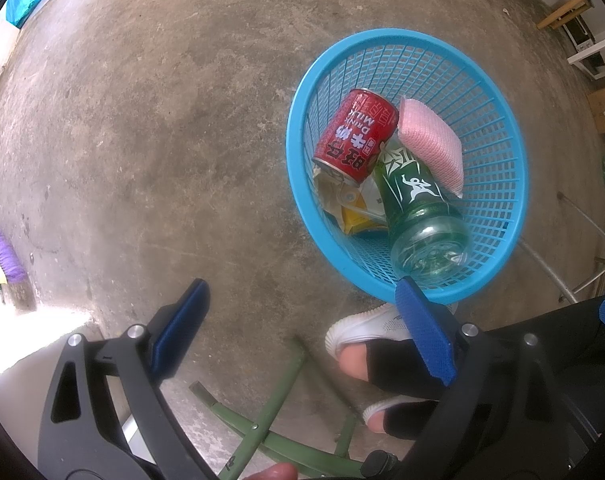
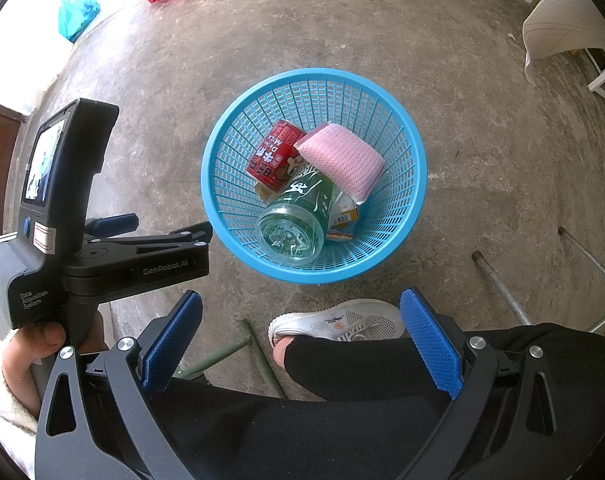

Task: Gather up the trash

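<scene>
a: right wrist view: my right gripper (image 2: 302, 344) hangs with jaws apart, holding nothing; the blue basket (image 2: 416, 184) sits straight ahead of it, just past my shoe (image 2: 342, 322).

b: and the trash?

a: red can (image 2: 276, 154), green bottle (image 2: 302, 212), pink sponge (image 2: 342, 158) all lie inside. my left gripper (image 1: 302, 328), also spread and empty, has the basket ahead to its right.

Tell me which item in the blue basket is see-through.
The green plastic bottle, lying in the blue mesh basket with its clear base towards the camera. The red milk can, pink sponge and yellow carton are opaque.
</scene>
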